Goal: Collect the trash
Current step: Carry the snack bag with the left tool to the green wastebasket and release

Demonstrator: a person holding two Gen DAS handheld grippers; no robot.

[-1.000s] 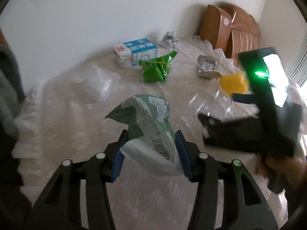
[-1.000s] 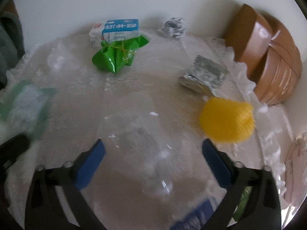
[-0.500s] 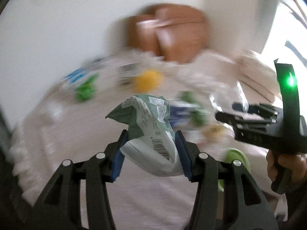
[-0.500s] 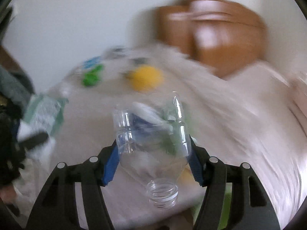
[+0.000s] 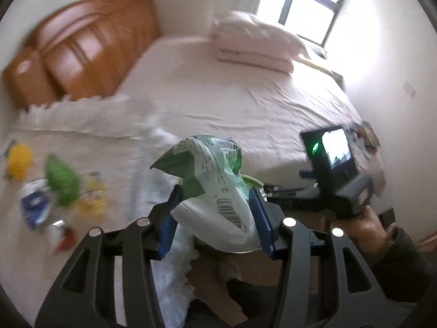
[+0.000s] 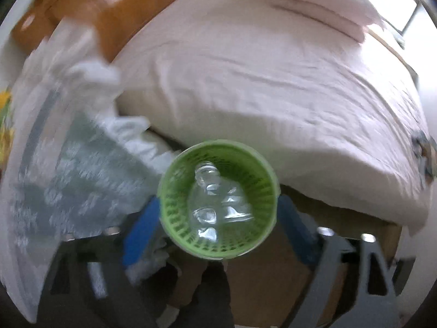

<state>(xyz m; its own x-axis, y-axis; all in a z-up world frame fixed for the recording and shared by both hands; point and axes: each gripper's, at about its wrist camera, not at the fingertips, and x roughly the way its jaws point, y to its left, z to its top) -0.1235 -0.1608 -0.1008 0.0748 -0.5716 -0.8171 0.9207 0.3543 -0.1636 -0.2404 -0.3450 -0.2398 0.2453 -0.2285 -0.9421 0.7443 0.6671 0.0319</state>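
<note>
**Right wrist view: bottle in bin, wrapper held over it**

Right wrist view differs from half a second ago: the clear plastic bottle [image 6: 215, 202] was then pinched between the blue pads; now it lies inside the green basket [image 6: 269, 188], and the right gripper [image 6: 218, 218] stands spread wide, pads flanking the basket rim without touching the bottle. Bottle long axis runs roughly along the view's vertical, its neck and mouth pointing up-frame toward the bed [image 6: 259, 76]. The bottle is thin, transparent and crumpled, with glare patches. The basket is round, with lime plastic slotted lattice walls and a pale rim.

Left wrist view: the left gripper [image 5: 217, 216] is still clamped on the snack wrapper [image 5: 213, 191], same pinch as before, but the scene behind has swung from the blurred table to the bed and window [image 5: 308, 2]. The wrapper is a crinkled film bag, green on top and white below, with its barcode facing the camera; its long axis is upright, crumpled top pointing up and away, and it bulges between the blue pads [image 5: 167, 229]. A sliver of the basket rim shows just behind the wrapper.

On the left, on the lace tablecloth [image 5: 90, 114], blurred leftover litter: a yellow ball [image 5: 19, 158], a green bag [image 5: 61, 180], a blue-white pack [image 5: 34, 205]. The wooden headboard [image 5: 82, 43] is glossy brown. Folded pink bedding [image 5: 254, 43] lies on the bed.
</note>
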